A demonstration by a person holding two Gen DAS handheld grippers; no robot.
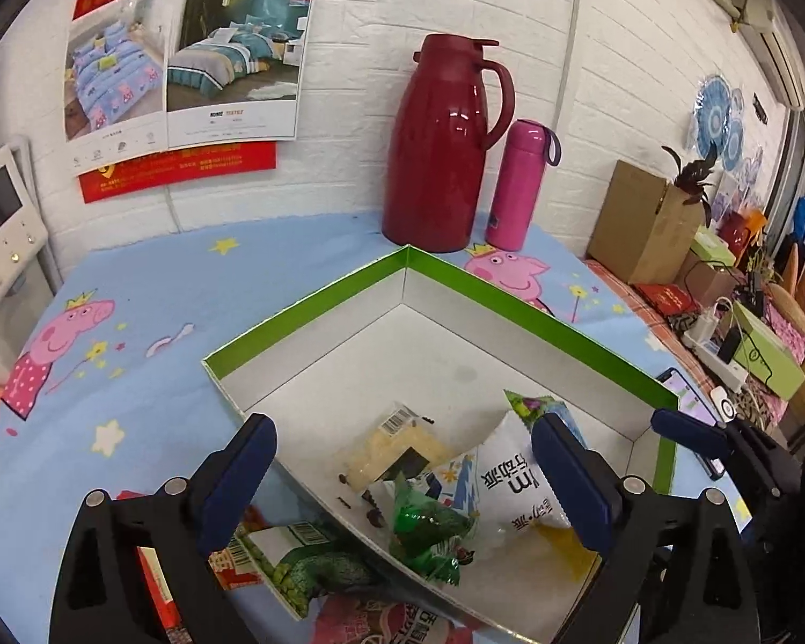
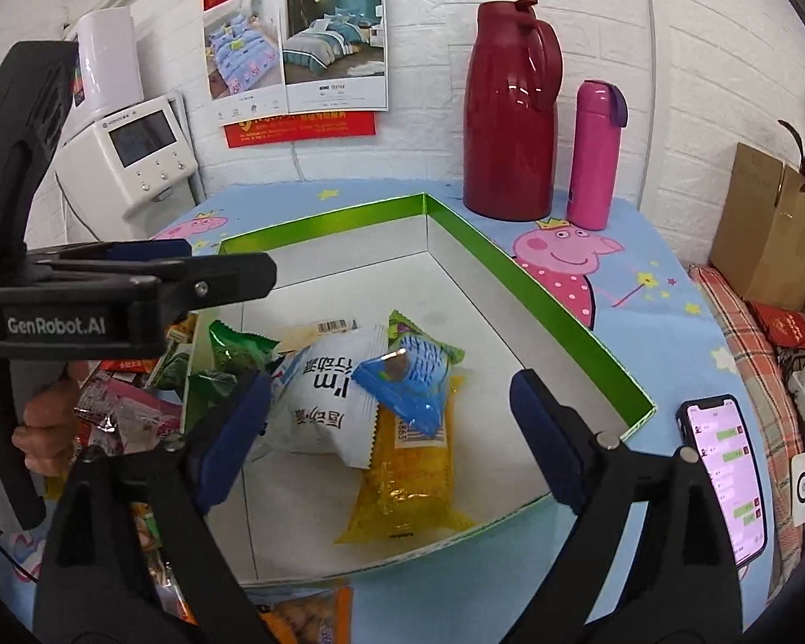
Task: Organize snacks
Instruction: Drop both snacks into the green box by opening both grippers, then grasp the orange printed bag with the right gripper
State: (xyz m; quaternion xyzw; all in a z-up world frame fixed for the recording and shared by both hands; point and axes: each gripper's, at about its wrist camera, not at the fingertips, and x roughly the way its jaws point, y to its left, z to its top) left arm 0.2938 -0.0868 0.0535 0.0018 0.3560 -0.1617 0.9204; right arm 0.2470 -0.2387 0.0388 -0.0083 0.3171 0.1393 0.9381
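Left hand-held gripper (image 1: 402,475) spread wide, nothing between its blue pads, hanging over the near-left corner of the green-rimmed box (image 1: 515,316). Right hand-held gripper (image 2: 389,437) also wide open and empty, over the near half of the same box (image 2: 488,247).

Snacks inside the box, piled at the end nearest both grippers:
- white packet with black lettering (image 2: 333,408), just ahead of the right gripper's left pad, between the pads of the left gripper (image 1: 510,483)
- yellow packet (image 2: 408,483) flat between the right gripper's fingers, partly under the white one
- blue-green packet (image 2: 413,375) lying across the white and yellow ones
- green wrapper (image 1: 429,531) low between the left gripper's fingers
- pale clear-wrapped snack with barcode (image 1: 397,445) ahead of it

Far half of the box is bare white floor.

Outside the box, under the left gripper's left finger: green dinosaur-print packet (image 1: 306,569) and red-pink packets on the bench (image 1: 150,290), which has a blue cartoon-pig cover. In the right wrist view a hand (image 2: 43,424) grips the left tool's handle, loose packets just beside it.

Beyond the box, by the wall: dark red thermos jug (image 1: 440,145), pink bottle (image 1: 518,182) touching or just beside it. Phone (image 2: 724,472) with lit screen right of the right gripper, outside the box.
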